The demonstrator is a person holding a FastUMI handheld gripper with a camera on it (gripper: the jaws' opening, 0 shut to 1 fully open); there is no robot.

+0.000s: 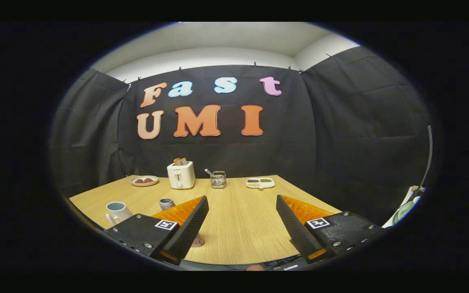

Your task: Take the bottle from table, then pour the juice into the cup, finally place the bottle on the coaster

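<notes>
Cup (117, 211) left of fingers (187, 228) — toaster (181, 175) seemingly beyond.

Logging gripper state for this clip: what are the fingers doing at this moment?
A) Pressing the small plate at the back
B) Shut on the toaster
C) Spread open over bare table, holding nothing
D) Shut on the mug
C: the gripper has its fingers spread wide with only wooden table between them; the mug stands off to the left and the toaster far beyond.
</notes>
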